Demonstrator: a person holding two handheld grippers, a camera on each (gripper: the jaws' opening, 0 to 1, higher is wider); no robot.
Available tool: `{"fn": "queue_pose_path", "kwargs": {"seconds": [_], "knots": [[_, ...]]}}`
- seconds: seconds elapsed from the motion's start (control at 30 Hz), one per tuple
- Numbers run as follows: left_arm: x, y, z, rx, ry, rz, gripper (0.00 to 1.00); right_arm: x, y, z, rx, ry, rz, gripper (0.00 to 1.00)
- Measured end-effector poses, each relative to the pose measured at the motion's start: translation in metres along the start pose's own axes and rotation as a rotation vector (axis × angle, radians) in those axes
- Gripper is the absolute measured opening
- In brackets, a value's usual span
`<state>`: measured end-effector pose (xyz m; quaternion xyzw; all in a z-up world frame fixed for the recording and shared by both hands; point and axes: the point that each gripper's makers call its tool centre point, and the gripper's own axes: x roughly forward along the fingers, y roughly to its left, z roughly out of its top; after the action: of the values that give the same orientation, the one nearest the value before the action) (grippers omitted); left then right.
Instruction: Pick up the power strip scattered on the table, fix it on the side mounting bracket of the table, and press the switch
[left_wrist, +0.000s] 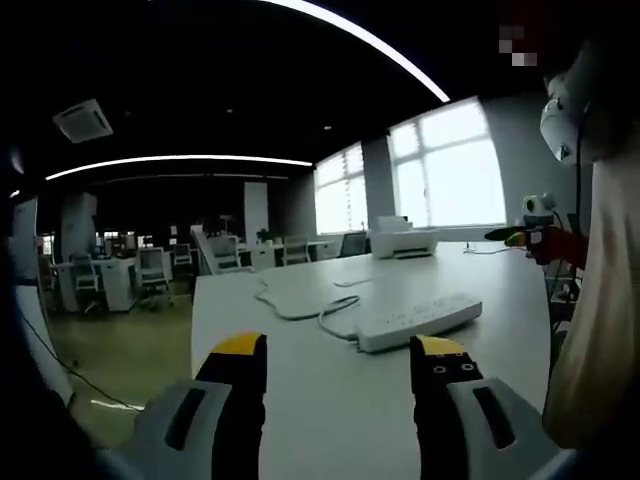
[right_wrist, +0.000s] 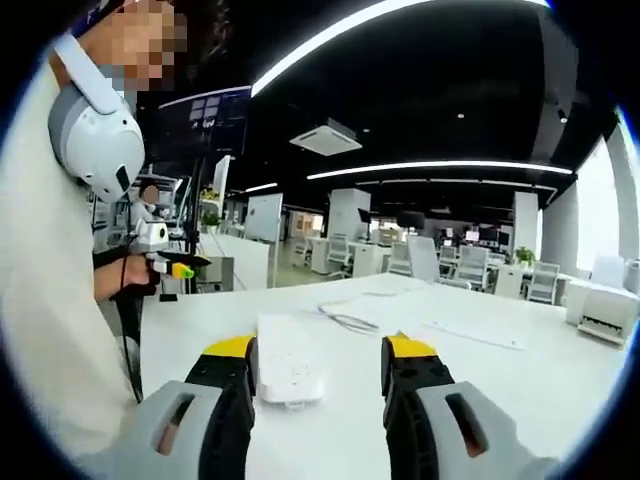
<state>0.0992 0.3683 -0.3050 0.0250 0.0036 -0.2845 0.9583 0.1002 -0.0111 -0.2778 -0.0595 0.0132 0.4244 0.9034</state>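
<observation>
A white power strip (left_wrist: 418, 320) lies flat on the white table (left_wrist: 330, 400), its white cord (left_wrist: 300, 305) looping away toward the far side. My left gripper (left_wrist: 340, 360) stands open just short of the strip, nothing between its yellow-tipped fingers (left_wrist: 240, 348). In the right gripper view the same power strip (right_wrist: 287, 370) lies end-on, partly behind the left finger. My right gripper (right_wrist: 318, 362) is open and empty, a little short of it. The cord (right_wrist: 350, 320) runs off beyond the strip.
A person in a light top (right_wrist: 45, 300) stands close at the table's side, holding another gripper device (right_wrist: 160, 262). A white printer (left_wrist: 403, 241) sits at the table's far end. Office desks and chairs (left_wrist: 150, 270) fill the room beyond the table edge.
</observation>
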Motion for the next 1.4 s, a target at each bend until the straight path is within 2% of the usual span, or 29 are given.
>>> {"fn": "queue_pose_path", "kwargs": {"seconds": [0.17, 0.43, 1.4], "knots": [[-0.001, 0.001, -0.001, -0.001, 0.004, -0.002, 0.62, 0.007, 0.009, -0.003, -0.015, 0.014, 0.036, 0.52], [0.002, -0.002, -0.005, 0.000, 0.016, -0.009, 0.62, 0.014, 0.009, -0.015, -0.020, 0.048, 0.051, 0.56], [0.008, -0.006, -0.010, 0.002, 0.034, -0.008, 0.62, 0.046, 0.022, -0.044, -0.008, 0.099, 0.103, 0.57]]}}
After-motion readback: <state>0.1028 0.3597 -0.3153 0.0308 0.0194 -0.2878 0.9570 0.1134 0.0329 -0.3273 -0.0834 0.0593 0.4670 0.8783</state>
